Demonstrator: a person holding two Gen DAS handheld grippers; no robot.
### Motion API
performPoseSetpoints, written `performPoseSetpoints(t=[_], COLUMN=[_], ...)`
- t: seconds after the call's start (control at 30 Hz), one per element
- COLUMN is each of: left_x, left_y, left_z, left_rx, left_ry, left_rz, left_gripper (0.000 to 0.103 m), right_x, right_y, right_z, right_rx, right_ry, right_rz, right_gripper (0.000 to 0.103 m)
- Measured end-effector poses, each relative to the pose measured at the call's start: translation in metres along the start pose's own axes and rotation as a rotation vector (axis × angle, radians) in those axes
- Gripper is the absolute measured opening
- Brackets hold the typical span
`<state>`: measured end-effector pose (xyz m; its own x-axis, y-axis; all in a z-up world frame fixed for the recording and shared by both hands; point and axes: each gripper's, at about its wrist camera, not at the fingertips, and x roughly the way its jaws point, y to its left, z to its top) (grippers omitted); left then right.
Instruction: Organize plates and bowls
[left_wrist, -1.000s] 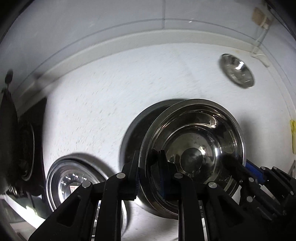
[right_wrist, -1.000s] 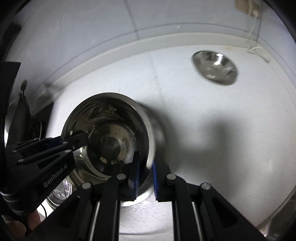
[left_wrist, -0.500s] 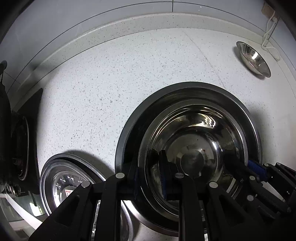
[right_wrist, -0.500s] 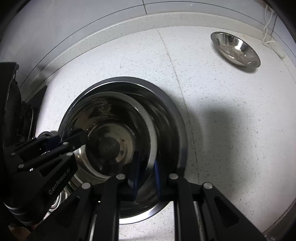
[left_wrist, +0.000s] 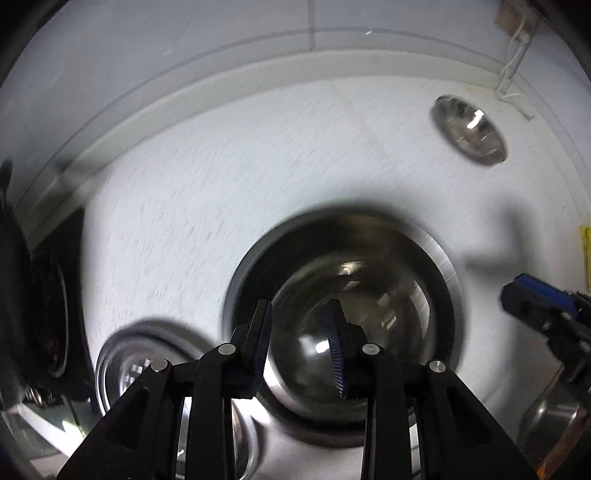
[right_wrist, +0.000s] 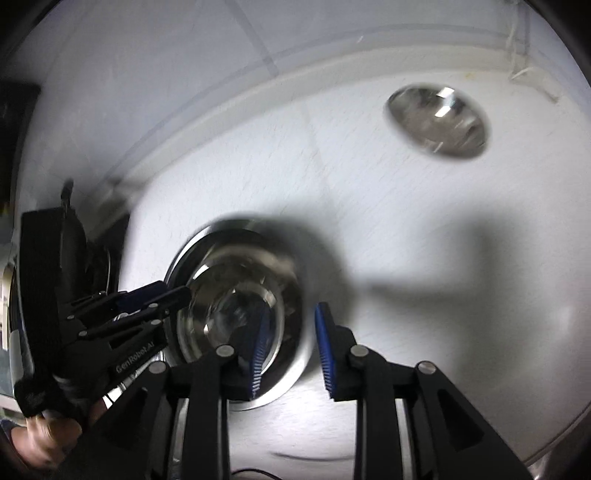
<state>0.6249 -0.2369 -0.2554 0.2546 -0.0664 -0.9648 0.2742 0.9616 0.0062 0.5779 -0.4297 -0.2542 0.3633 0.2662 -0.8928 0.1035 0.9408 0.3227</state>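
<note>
With the steel bowl (left_wrist: 354, 332) nested in the larger bowl (left_wrist: 441, 266) just ahead of both spread, empty grippers (left_wrist: 301, 347) (right_wrist: 290, 347), the stacking step appears done, and the small bowl (right_wrist: 437, 122) far ahead is likely fetched next.

Both grippers: fingers spread, nothing held.
Left gripper (left_wrist: 300, 341) and right gripper (right_wrist: 290, 345) each point forward and down with a clear gap between the blue-padded fingertips.

Light: bright on the pale surface (left_wrist: 221, 206), dim at frame edges
Shadows: broad, dark, soft-edged
Glare: white glints in the steel bowl (right_wrist: 437, 120)
Blur: motion smear throughout
Distortion: strong fisheye, black corners
</note>
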Motion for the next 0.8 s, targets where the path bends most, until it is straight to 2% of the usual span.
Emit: performPoseSetpoints(t=[0.17,0.3,0.4,0.57,0.8], left_x=[0.001,0.018,0.045,0.079,0.122], left_y=[-0.051,-0.091,-0.114,-0.149,-0.183], left_z=[0.062,0.115,0.154,0.192,0.213], left_rx=[0.037,0.044,0.036,0.033,0.052], left_ry=[-0.042,-0.040,-0.016,0.025,0.082], left_rz=[-0.044,-0.079,-0.093,-0.081,-0.059], left_gripper=[0.029,0.030,0.031,0.032,0.032], right_x=[-0.030,-0.025,-0.011,0.025,0.072], right_y=[-0.061,-0.109,-0.135,-0.162,-0.181], right_z=[0.046,0.083,0.110,0.145,0.169], right_rx=[0.038,0.070,0.085,0.133,0.161], right_ry=[-0.098,-0.126,-0.139,-0.129,-0.079], right_rz=[-0.132,-0.202,-0.236,-0.217,-0.241], right_gripper=[0.025,0.025,0.025,0.025,0.025])
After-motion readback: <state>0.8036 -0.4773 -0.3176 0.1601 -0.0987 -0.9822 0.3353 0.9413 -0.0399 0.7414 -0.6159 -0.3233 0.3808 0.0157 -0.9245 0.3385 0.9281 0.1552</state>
